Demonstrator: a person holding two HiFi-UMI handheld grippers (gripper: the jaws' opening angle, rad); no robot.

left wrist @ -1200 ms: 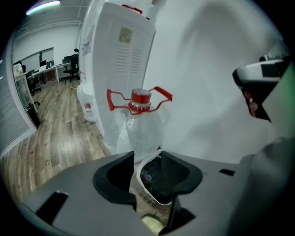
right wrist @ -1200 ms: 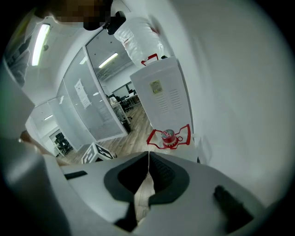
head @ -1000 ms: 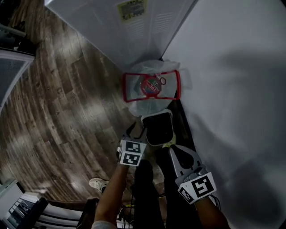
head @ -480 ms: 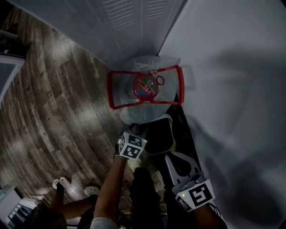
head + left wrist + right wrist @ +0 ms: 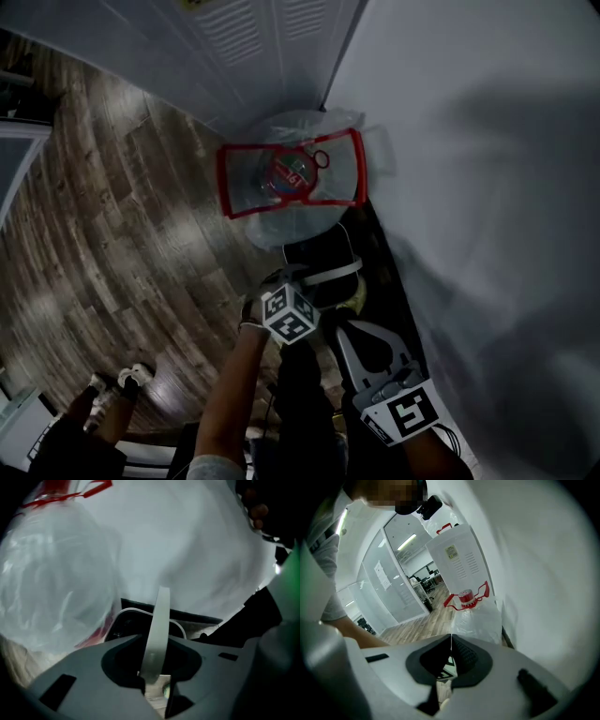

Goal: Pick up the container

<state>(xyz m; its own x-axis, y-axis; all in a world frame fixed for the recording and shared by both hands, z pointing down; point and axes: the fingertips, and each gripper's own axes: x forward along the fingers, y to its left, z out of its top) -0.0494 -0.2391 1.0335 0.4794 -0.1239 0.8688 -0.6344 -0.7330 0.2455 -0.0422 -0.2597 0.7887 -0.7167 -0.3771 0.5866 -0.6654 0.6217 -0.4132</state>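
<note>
The container (image 5: 314, 255) is a black tub with a white rim, on the floor against the wall, just below a red-framed bin. Its white handle (image 5: 158, 620) stands upright between the jaws of my left gripper (image 5: 154, 670), which are closing round it; a narrow gap still shows beside the strip. In the head view the left gripper (image 5: 284, 284) sits at the tub's near left rim. My right gripper (image 5: 345, 328) hovers beside it at the near right, shut and holding nothing (image 5: 451, 660).
A red-framed bin (image 5: 291, 173) lined with a clear bag (image 5: 56, 578) holds a red round item (image 5: 292, 169) and touches the container's far side. White wall (image 5: 487, 187) on the right, white locker (image 5: 457, 557) behind. A person's feet (image 5: 117, 384) stand lower left.
The left gripper has shifted a little right and in over the container's near rim, its cube turning. The right gripper has barely moved. Feet have come into view at the lower left.
</note>
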